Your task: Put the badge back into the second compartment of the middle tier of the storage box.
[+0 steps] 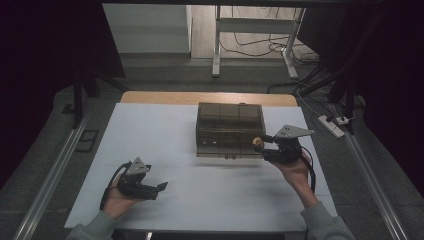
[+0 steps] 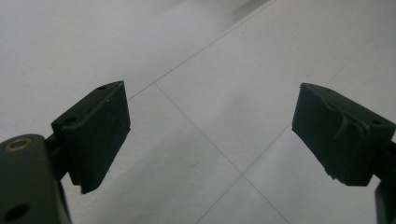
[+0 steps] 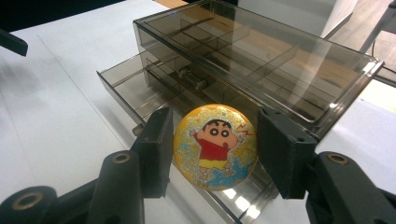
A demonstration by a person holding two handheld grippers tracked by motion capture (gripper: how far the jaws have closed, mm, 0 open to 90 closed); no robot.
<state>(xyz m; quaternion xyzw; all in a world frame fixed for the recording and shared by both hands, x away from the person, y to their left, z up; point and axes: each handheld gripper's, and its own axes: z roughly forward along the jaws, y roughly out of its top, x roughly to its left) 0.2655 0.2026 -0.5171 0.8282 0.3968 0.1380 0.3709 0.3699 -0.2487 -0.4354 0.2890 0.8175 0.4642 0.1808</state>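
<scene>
Clearly the round yellow cartoon-print badge (image 3: 215, 147) is light, rigid and glossy, probably slippery, so the rim-to-rim pinch by the right gripper (image 3: 215, 154) looks like the right hold; it hangs in those closed jaws just in front of the open lower drawer (image 3: 122, 88) of the smoky transparent plastic drawer box (image 1: 230, 129). Count: one badge, one box with one drawer pulled out, two grippers; the left gripper (image 2: 210, 135) gapes wide and empty over the white table (image 1: 150, 130).
</scene>
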